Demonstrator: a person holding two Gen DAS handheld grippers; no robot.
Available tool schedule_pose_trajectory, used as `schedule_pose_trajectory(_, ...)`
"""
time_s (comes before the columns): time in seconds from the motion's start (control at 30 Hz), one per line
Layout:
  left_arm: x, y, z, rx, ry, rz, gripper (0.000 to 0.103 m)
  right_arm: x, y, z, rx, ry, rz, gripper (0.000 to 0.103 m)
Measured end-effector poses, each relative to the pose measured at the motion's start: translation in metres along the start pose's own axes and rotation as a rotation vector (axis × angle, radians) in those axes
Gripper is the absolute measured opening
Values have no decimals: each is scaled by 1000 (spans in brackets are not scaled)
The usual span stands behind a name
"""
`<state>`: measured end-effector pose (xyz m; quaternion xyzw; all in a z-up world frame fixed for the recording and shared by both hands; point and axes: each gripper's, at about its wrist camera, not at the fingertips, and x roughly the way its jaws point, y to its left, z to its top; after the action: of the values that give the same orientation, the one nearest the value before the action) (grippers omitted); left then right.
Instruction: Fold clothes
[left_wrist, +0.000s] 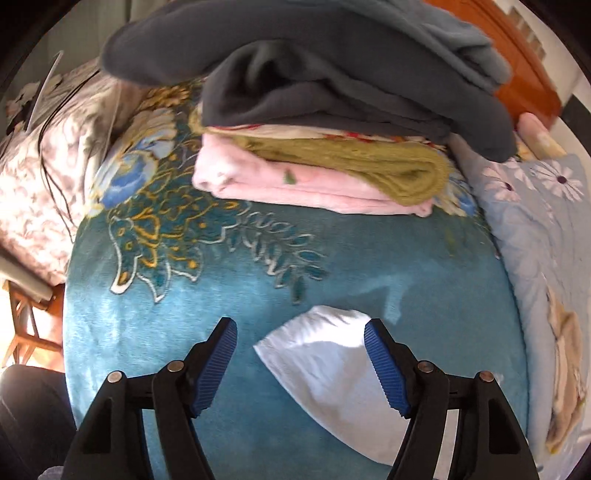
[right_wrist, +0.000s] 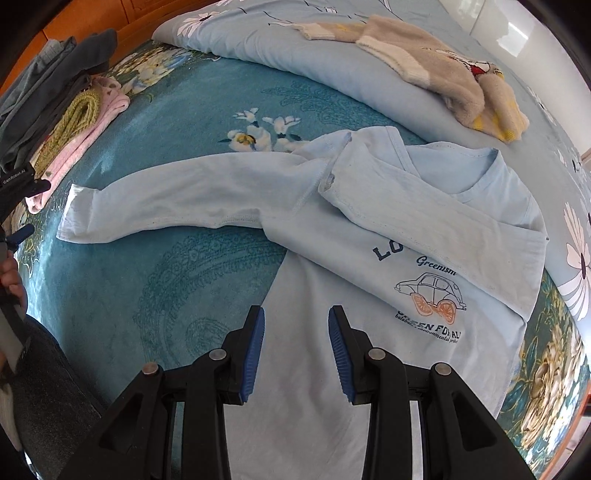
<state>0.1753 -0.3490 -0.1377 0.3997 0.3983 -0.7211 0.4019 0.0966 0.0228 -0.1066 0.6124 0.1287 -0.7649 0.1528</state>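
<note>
A pale blue long-sleeved shirt (right_wrist: 369, 236) lies flat on a teal floral blanket (right_wrist: 147, 280) covering the bed, one sleeve stretched out, the other folded across its chest. The right gripper (right_wrist: 296, 350) hovers above its hem, jaws apart; the left gripper (left_wrist: 301, 363) (jaws wide) straddles the cuff. Folded clothes (left_wrist: 325, 147) are stacked nearby.

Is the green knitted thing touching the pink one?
Touching. The left wrist view shows the green knit lying directly on the folded pink garment.
</note>
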Motion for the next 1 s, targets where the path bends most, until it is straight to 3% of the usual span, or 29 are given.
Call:
schedule_pose_trajectory(0.13, 26, 11, -3, -59, 88, 51, 74, -1, 12, 8, -17, 2, 16, 37)
schedule_pose_trajectory(0.23, 45, 11, -13, -68, 152, 49, 71, -7, 24, 13, -42, -21, 30, 37)
schedule_pose_trajectory(0.33, 47, 9, -18, -39, 124, 85, 53, -9, 32, 16, -61, -28, 37, 37)
schedule_pose_trajectory(0.37, 46, 7, -19, -24, 111, 74, 38, -9, 33, 17, -63, -27, 42, 37)
schedule_pose_trajectory(0.4, 45, 5, -20, -10, 103, 56, 30, -8, 33, 17, -63, -25, 47, 37)
schedule_pose_trajectory(0.43, 46, 5, -21, -3, 105, 29, 13, -7, 32, 16, -61, -24, 52, 37)
schedule_pose_trajectory(0.47, 46, 4, -23, 0, 112, -1, 9, -6, 32, 16, -59, -22, 56, 37)
schedule_pose_trajectory(0.57, 43, 10, -27, -39, 115, -81, 7, -5, 26, 13, -44, -21, 70, 37)
schedule_pose_trajectory(0.73, 12, 15, -30, -68, 28, -268, 7, -5, 1, 6, 10, -34, 89, 37)
schedule_pose_trajectory(0.9, -48, -32, -33, 88, -41, -507, 7, 0, -39, -5, 92, -39, 87, 37)
schedule_pose_trajectory(1.0, -79, -98, -41, 219, -25, -643, 7, 3, -68, -12, 168, -28, 87, 37)
